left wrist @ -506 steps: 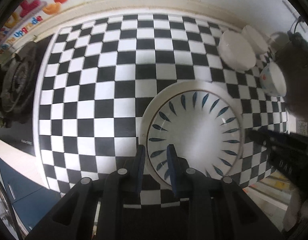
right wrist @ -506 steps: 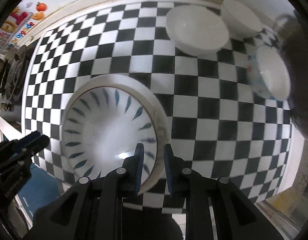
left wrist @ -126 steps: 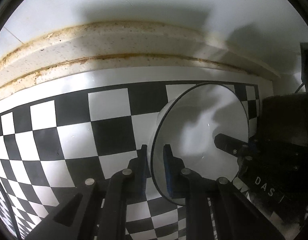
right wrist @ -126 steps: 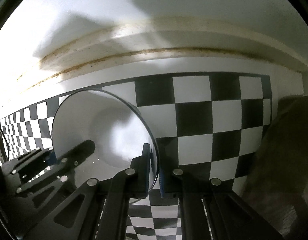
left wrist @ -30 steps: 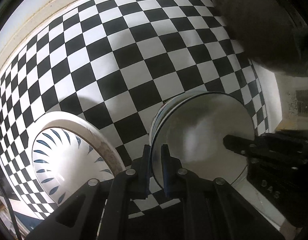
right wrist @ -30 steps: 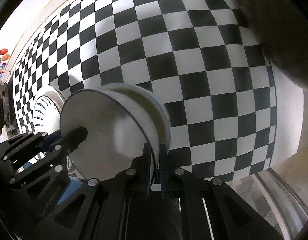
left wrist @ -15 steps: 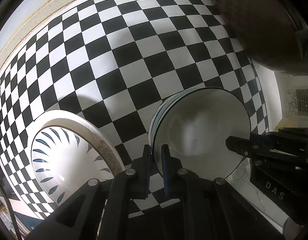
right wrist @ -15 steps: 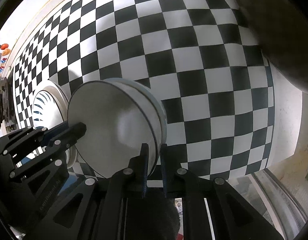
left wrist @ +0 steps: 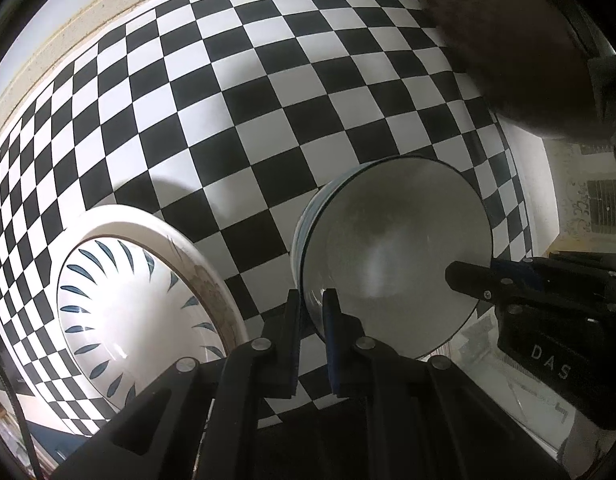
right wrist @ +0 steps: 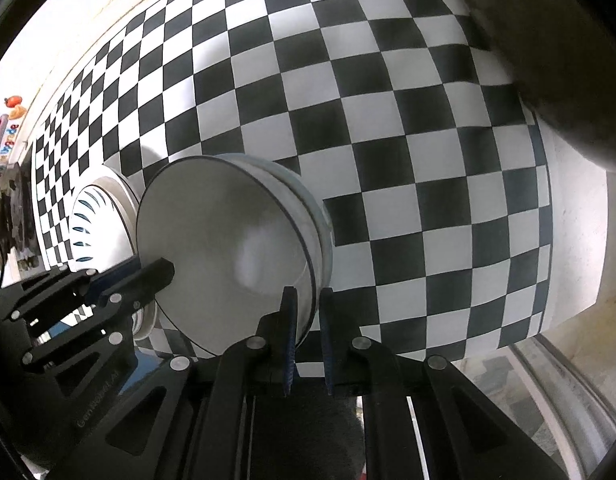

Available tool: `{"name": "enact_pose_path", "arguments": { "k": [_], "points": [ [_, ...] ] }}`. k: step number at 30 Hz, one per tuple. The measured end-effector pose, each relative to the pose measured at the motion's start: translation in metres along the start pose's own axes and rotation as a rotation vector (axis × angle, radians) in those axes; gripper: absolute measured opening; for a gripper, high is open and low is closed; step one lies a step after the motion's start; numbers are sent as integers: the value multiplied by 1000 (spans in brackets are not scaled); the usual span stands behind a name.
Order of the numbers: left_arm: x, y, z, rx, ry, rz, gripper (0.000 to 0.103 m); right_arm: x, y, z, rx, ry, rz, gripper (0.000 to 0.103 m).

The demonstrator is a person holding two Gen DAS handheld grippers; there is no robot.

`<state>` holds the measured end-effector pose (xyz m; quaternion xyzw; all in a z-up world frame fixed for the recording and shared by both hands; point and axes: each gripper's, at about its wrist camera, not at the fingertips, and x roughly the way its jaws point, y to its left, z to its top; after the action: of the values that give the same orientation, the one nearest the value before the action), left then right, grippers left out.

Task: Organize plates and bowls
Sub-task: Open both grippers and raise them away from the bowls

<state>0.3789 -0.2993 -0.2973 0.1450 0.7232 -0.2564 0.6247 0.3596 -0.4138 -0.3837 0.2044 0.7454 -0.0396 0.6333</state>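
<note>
A white bowl point(left wrist: 392, 256) with a thin dark rim sits nested on top of a stack of bowls point(left wrist: 304, 220), near the checkered mat's front right corner. My left gripper point(left wrist: 312, 312) is shut on the bowl's near left rim. The right gripper point(left wrist: 468, 278) grips the opposite rim. In the right wrist view the same bowl point(right wrist: 228, 256) is in the right gripper point(right wrist: 308, 320), shut on its near right rim, while the left gripper point(right wrist: 152, 276) clamps the far side. A large plate with blue leaf marks point(left wrist: 132, 300) point(right wrist: 90, 220) lies to the left of the stack.
The black-and-white checkered mat point(left wrist: 268, 100) covers the counter up to the back wall. A big dark brown rounded object point(left wrist: 508, 40) point(right wrist: 568, 60) stands at the back right. The counter's white right edge point(right wrist: 572, 264) drops off beside the stack. A stove point(right wrist: 12, 200) lies far left.
Over the last second both grippers keep their hold and the bowl stays on the stack. Several seconds ago they held it up near the back wall; earlier still they held the patterned plate.
</note>
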Motion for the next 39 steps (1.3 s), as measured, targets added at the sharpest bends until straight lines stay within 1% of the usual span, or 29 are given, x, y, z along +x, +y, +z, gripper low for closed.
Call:
{"name": "enact_pose_path", "arguments": {
  "k": [6,9,12,14,16,21,27,30,33,39],
  "points": [
    [-2,2,-3,-9,-4,-7,10,-1,-1,-2,9,-6,4,13],
    [-9,1,-6,-7,-31,6,12,-9,3,-6,-9,-45,-32,13],
    [-18,-1,-9,3,-59,17,12,-18,6,-12,-22,-77,-58,13],
    [-26,-4,-12,11,-83,38,12,-25,8,-17,-32,-99,-70,13],
    [-34,-5,-14,20,-110,59,12,-32,11,-23,-36,-121,-72,13],
    [-52,-3,-18,24,-153,69,12,-47,14,-38,-41,-156,-62,13],
    [-81,-6,-32,38,-201,55,12,-70,21,-57,-44,-217,-60,13],
    [-100,-8,-42,49,-237,54,12,-85,24,-66,-48,-252,-65,13],
    [-125,-12,-53,64,-288,52,12,-107,28,-79,-55,-299,-65,13],
    [-160,-17,-73,89,-354,49,12,-144,39,-110,-69,-374,-59,13]
  ]
}}
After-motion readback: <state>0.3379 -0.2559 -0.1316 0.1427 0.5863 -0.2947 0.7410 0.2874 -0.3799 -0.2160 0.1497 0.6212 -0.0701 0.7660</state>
